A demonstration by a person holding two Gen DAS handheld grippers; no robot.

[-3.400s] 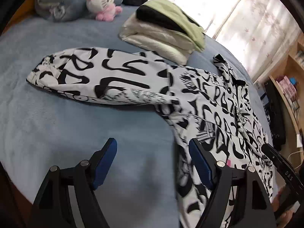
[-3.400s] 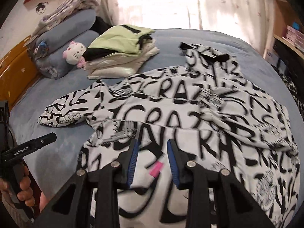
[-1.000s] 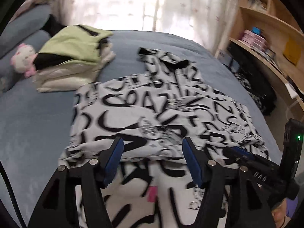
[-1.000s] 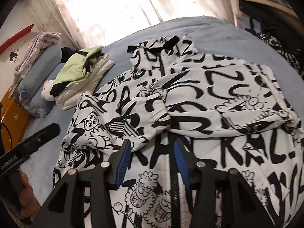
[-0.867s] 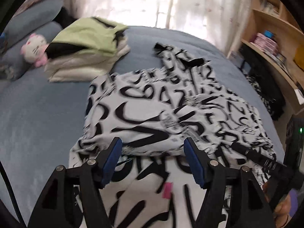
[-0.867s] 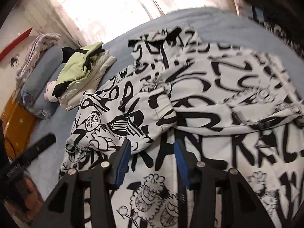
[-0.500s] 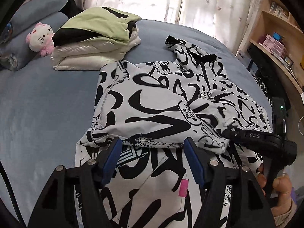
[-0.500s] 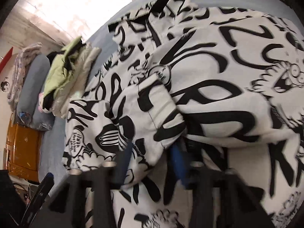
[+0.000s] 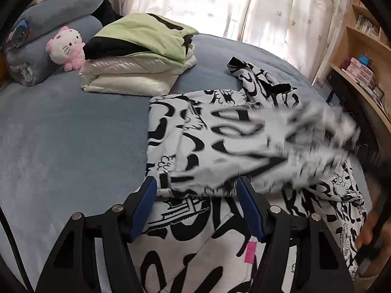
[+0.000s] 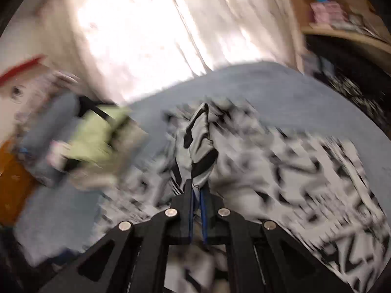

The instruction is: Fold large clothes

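A large white jacket with black lettering (image 9: 220,146) lies on the blue bed (image 9: 61,146), its left sleeve folded across the chest. My left gripper (image 9: 196,210) is open and empty, hovering over the jacket's lower front. My right gripper (image 10: 197,197) is shut on a bunched fold of the jacket (image 10: 200,141) and holds it lifted; this view is heavily blurred. In the left wrist view the lifted part (image 9: 317,141) is a blurred sweep at the right.
A stack of folded clothes, green on cream (image 9: 139,56), sits at the back left. A pink and white plush cat (image 9: 66,46) leans on rolled blue bedding (image 9: 44,36). Wooden shelves (image 9: 361,56) stand right of the bed. Curtains hang behind.
My right gripper has shut on a fold of the jacket and is pulling it up fast. My left gripper has stayed open over the lower front.
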